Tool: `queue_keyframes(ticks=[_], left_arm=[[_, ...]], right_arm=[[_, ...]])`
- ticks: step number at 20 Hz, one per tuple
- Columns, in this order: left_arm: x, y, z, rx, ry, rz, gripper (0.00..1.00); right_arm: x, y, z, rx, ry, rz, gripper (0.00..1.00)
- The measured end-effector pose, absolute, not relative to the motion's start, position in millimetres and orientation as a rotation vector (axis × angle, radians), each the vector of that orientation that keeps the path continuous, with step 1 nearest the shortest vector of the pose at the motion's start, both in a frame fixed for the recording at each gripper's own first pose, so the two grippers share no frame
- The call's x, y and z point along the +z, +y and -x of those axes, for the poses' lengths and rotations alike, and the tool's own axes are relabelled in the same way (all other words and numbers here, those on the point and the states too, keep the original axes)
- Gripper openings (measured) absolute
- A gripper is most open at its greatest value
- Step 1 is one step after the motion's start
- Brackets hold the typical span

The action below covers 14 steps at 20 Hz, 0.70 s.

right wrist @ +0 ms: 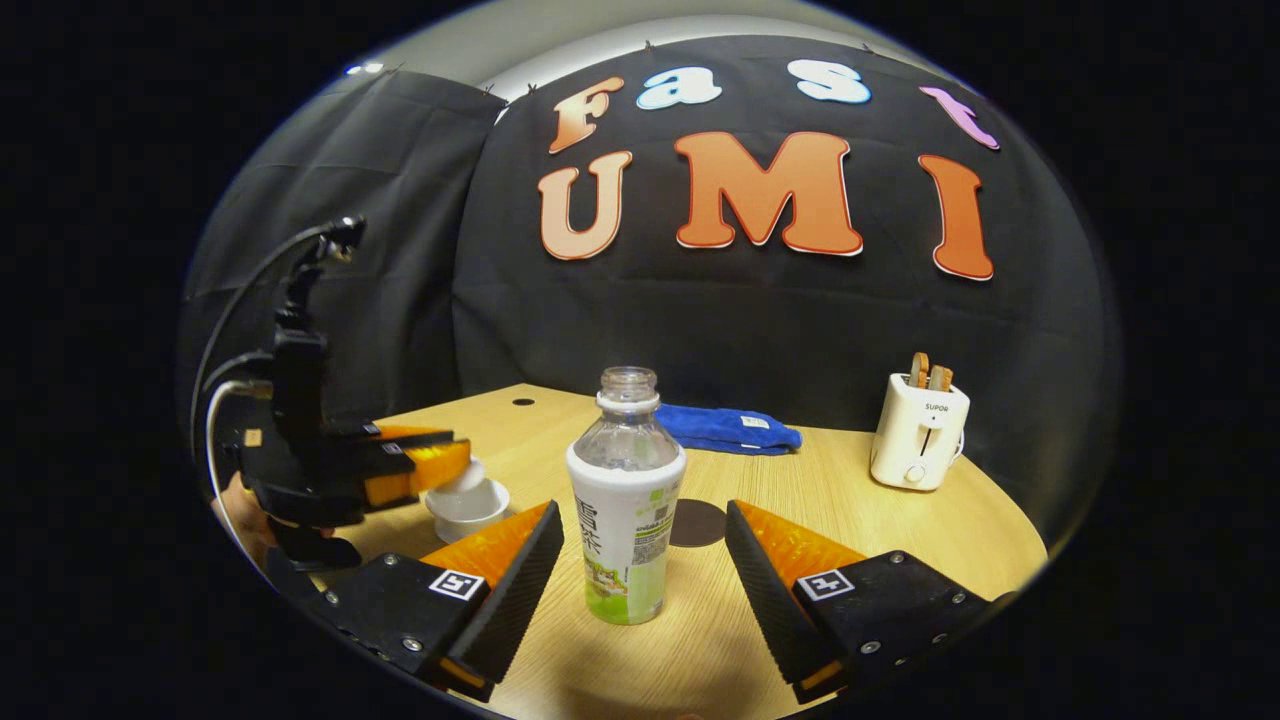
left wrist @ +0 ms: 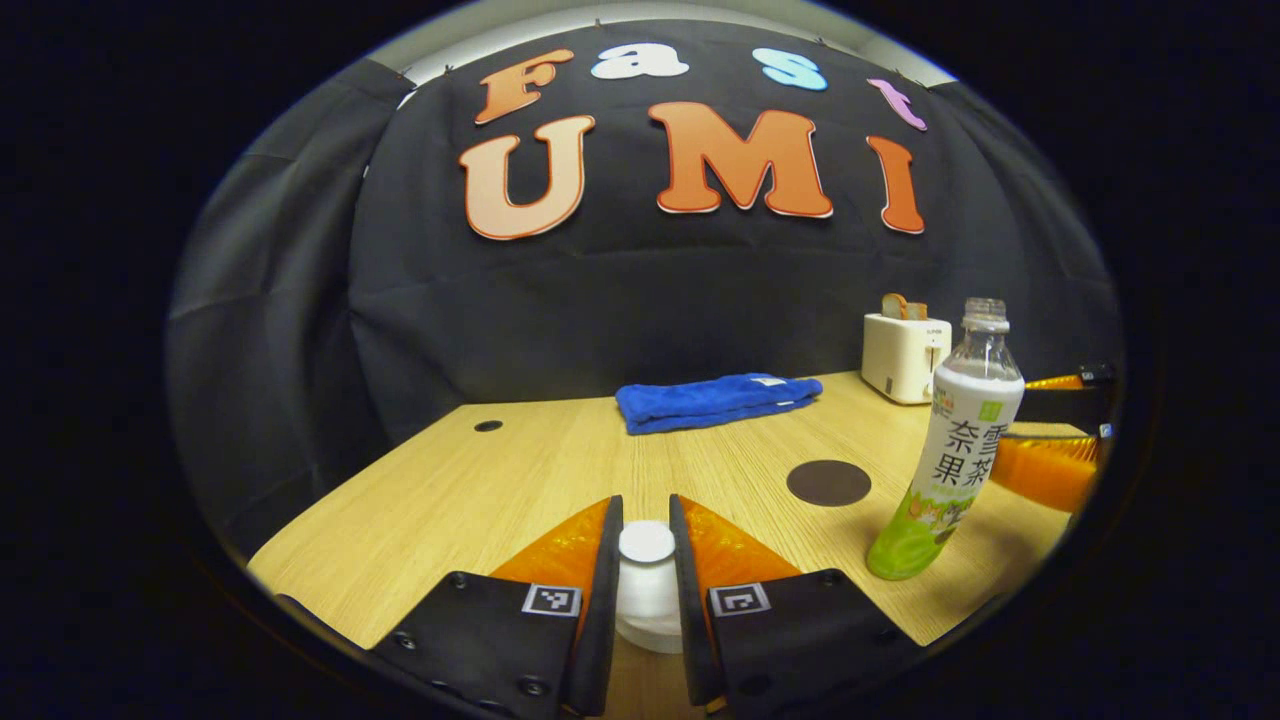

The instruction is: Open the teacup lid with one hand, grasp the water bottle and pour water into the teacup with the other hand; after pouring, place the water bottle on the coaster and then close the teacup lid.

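In the left gripper view, my left gripper [left wrist: 646, 510] has both fingers pressed on the knob of the white teacup lid [left wrist: 647, 545], and the white teacup [left wrist: 648, 625] sits below between them. The right gripper view shows that left gripper [right wrist: 440, 465] over the teacup [right wrist: 468, 505] at the left. An uncapped clear water bottle [right wrist: 627, 500] with a white and green label stands upright on the table. My right gripper [right wrist: 644, 510] is open, one finger on each side of the bottle, neither touching it. The bottle [left wrist: 950, 450] also stands right of the dark round coaster [left wrist: 828, 482].
A folded blue towel [left wrist: 715, 400] lies at the back of the wooden table [left wrist: 480, 500]. A white toaster [left wrist: 903, 355] with bread in its slots stands at the back right. The coaster [right wrist: 697, 522] lies just behind the bottle. The black cloth wall closes off the far side.
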State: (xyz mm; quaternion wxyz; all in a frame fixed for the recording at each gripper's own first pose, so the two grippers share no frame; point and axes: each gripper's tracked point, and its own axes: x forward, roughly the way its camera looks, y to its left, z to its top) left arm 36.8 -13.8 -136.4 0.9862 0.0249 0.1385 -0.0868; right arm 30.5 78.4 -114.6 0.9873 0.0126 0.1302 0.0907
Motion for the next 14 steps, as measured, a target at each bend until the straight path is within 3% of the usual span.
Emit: queue_keyframes(ticks=[4,8,10,13,14], left_arm=[[-125,12,-31,-0.116,0.242,-0.047,0.29],[-126,29,-24,-0.083,0.234,-0.037,0.33],[-128,35,-21,-0.072,0.234,-0.036,0.32],[-130,47,-19,-0.053,0.233,-0.014,0.33],[-132,50,-17,-0.051,0.233,0.0,0.33]], right_arm=[[-140,88,-41,0.186,0.342,-0.017,0.98],[-157,93,-50,0.175,0.397,-0.027,0.92],[-168,90,-54,0.146,0.442,-0.03,0.86],[-169,94,-58,0.131,0.467,-0.051,0.66],[-168,95,-59,0.134,0.47,-0.044,0.65]])
